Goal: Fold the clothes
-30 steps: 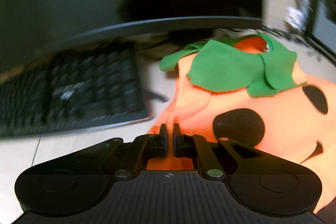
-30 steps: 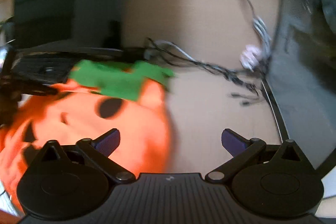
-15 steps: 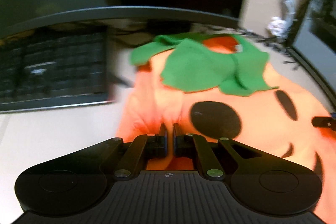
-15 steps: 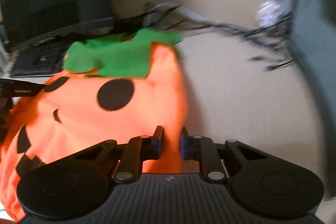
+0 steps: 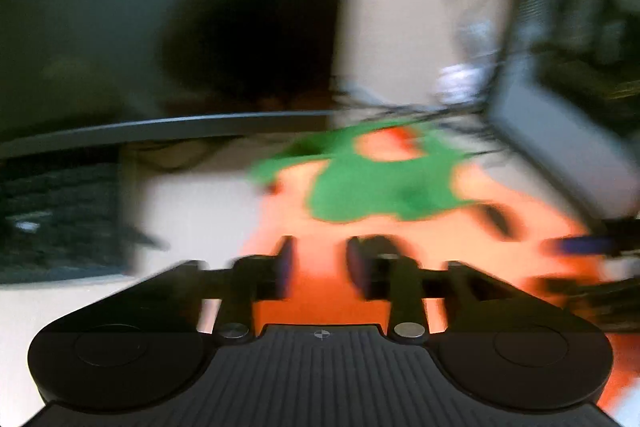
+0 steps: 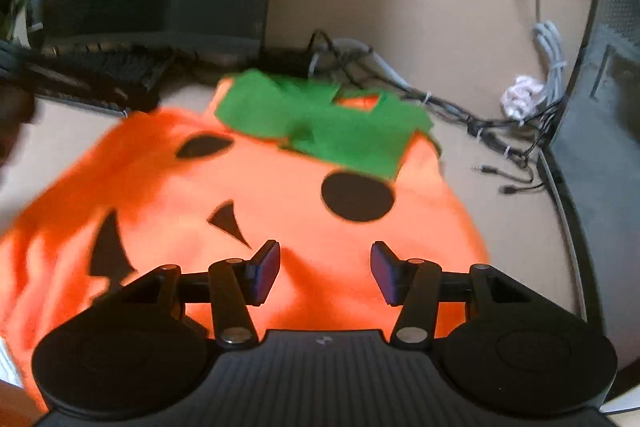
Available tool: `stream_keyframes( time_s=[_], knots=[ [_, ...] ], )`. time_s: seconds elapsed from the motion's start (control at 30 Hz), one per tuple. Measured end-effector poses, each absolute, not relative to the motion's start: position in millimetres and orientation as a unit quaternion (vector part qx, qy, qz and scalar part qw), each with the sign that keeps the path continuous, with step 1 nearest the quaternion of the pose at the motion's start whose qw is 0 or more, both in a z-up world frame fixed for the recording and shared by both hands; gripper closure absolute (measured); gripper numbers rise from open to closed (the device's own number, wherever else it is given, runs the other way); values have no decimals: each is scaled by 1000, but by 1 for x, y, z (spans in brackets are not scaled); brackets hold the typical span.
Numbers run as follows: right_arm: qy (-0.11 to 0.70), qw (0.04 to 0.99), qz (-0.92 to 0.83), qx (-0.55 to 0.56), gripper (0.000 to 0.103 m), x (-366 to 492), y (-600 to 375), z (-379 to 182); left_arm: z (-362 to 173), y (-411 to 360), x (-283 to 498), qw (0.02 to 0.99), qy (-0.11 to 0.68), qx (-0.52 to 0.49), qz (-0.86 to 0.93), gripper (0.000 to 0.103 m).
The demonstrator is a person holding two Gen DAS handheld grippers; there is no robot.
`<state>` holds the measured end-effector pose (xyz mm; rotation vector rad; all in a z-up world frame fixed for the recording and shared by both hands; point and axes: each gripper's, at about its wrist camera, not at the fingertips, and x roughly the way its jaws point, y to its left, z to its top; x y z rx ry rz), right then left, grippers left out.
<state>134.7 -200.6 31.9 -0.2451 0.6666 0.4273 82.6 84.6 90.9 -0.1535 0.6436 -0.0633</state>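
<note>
Over pumpkin costume (image 6: 288, 203), both grippers' fingers (image 6: 264, 269) parted

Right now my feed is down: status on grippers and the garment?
Left gripper open, right gripper open. Pumpkin costume flat, unfolded, under both. Keyboard, cables beside it.

A: The whole left wrist view is smeared; the keyboard (image 5: 60, 223) keys can't be read.

B: And the costume (image 6: 280, 211)?

A: Its near-left part runs past the picture's edge, its near hem hidden behind the right gripper (image 6: 325, 269).
</note>
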Motion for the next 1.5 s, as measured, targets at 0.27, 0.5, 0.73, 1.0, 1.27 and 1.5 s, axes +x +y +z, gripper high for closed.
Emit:
stream_keyframes(
  time_s=[0.27, 0.5, 0.73, 1.0, 1.27, 1.5],
  knots=[
    [351, 892, 217, -183, 44, 193, -179, 24, 44, 33, 80, 907, 378, -115, -146, 27],
    [319, 891, 185, -263, 28, 221, -176, 6, 31, 19, 64, 898, 390, -108, -170, 14],
    [300, 919, 216, -138, 28, 219, -198, 61, 67, 28, 77, 888, 383, -148, -208, 9],
    [294, 931, 175, -127, 51, 287, -171, 57, 37, 3, 120, 879, 412, -123, -207, 6],
    [323, 893, 173, -263, 61, 348, -105, 5, 27, -10, 83, 872, 405, -122, -246, 5],
    [286, 933, 154, -156, 94, 328, -152, 58, 22, 4, 79, 866, 402, -166, -246, 4]
  ],
)
